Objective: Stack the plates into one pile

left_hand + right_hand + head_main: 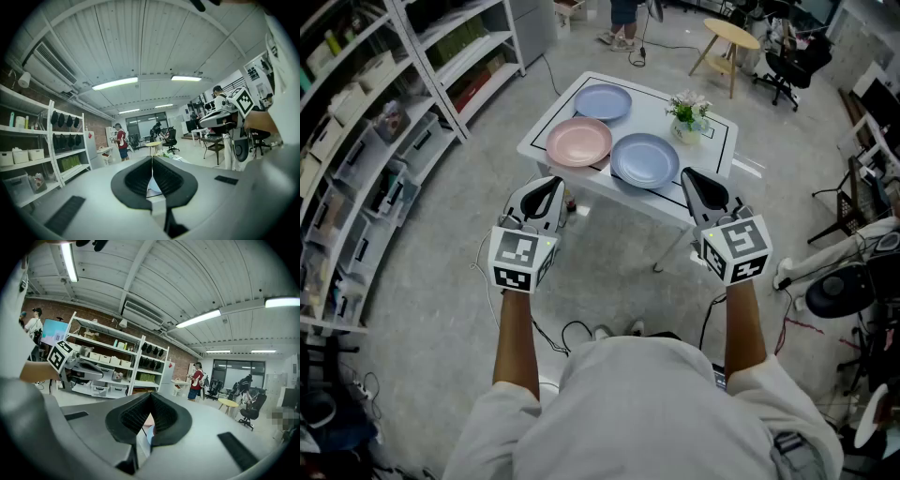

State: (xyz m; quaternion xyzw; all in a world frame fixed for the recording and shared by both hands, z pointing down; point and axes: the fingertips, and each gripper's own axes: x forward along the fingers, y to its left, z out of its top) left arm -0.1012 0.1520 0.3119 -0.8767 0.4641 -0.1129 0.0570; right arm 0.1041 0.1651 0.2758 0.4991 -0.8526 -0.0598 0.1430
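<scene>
head view: far blue plate, pink plate and near blue plate unstacked on desk, ahead of left gripper and right gripper | left gripper view: jaws closed together, empty | right gripper view: jaws closed together, empty

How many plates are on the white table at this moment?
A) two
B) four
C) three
C: the pink plate, the far blue plate and the near blue plate are the only plates on the white table.
</scene>
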